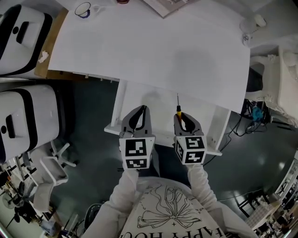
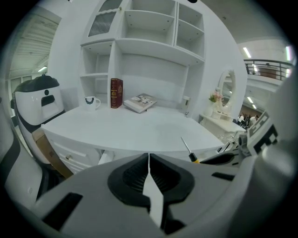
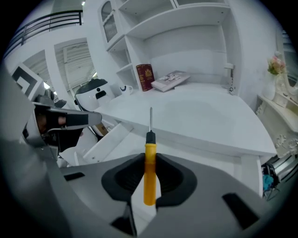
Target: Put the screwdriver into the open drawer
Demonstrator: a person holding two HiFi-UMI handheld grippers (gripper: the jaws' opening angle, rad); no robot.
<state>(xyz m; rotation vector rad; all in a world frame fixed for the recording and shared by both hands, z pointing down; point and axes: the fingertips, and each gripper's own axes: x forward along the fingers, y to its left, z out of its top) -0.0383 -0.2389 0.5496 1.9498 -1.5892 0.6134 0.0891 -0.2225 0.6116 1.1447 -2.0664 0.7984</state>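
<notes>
right gripper (image 3: 149, 158) pinches the screwdriver (image 3: 149, 174) by its yellow handle, shaft projecting beyond the jaw tips, over the open drawer (image 1: 119, 106). left gripper (image 2: 149, 160) is pressed together, empty, over the same drawer.

We see a white desk (image 1: 153, 42) with an open drawer (image 1: 156, 104). On top sit a cup (image 1: 84, 9), a red book (image 2: 116, 93) and a flat book (image 2: 141, 102).

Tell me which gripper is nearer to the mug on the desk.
Left. The left gripper hangs before the desk's front edge, nearer the mug's far-left corner; the right gripper, jaws shut on the screwdriver, is further to the right.
</notes>
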